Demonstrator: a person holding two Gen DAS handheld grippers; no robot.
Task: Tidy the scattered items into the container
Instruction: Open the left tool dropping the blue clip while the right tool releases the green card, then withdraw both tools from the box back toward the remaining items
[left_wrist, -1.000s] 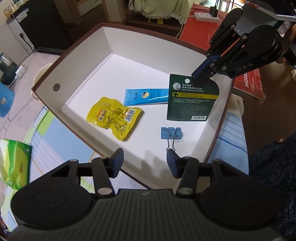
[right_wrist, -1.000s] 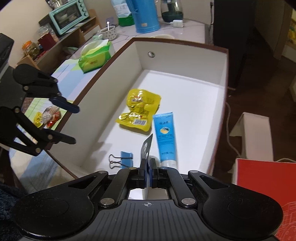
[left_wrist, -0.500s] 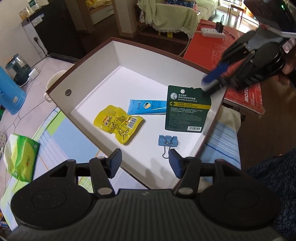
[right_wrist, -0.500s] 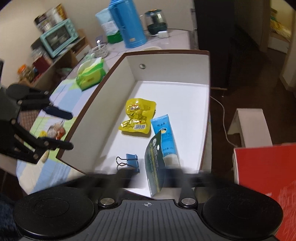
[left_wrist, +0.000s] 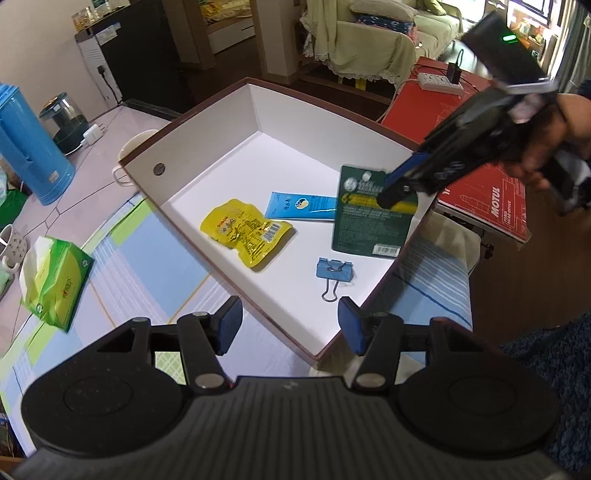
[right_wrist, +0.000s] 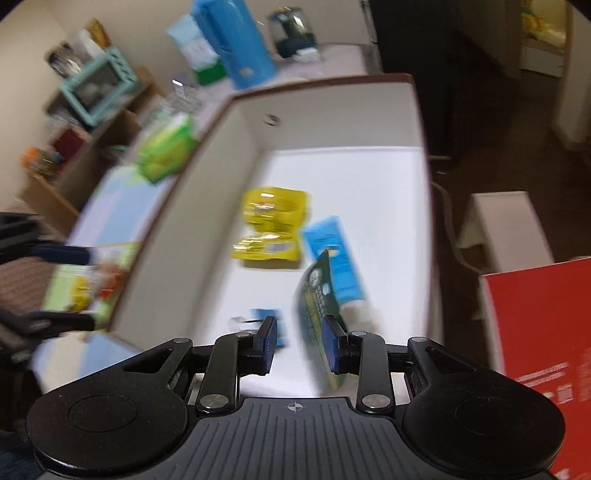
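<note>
Nearest, the left claw (left_wrist: 290, 328) is hanging wide open and gripping nothing, above the near corner of the box (left_wrist: 207, 258), over the striped cloth (left_wrist: 140, 280) covering the bench. A green tissue pack (left_wrist: 55, 280) is lying on that cloth, left of the box and apart from it. Inside the box, a blue binder clip (left_wrist: 334, 268) is sitting closest to the near corner; a yellow snack pouch (left_wrist: 247, 230) is lying left of centre; a blue tube (left_wrist: 301, 206) is lying behind it, its end tucked under a dark green card (left_wrist: 369, 229). The card is leaning against the right wall, tilted. The right claw (right_wrist: 299, 347) is standing open, empty, jaws parted either side of the card's top edge; the right wrist view is too blurred to show contact. From the left view, a person's hand (left_wrist: 543, 147) is holding it over the box's right rim. Farther off, a blue jug (left_wrist: 26, 144) is standing on the bench, and a red mat (left_wrist: 472, 177) is lying beyond the right rim.
</note>
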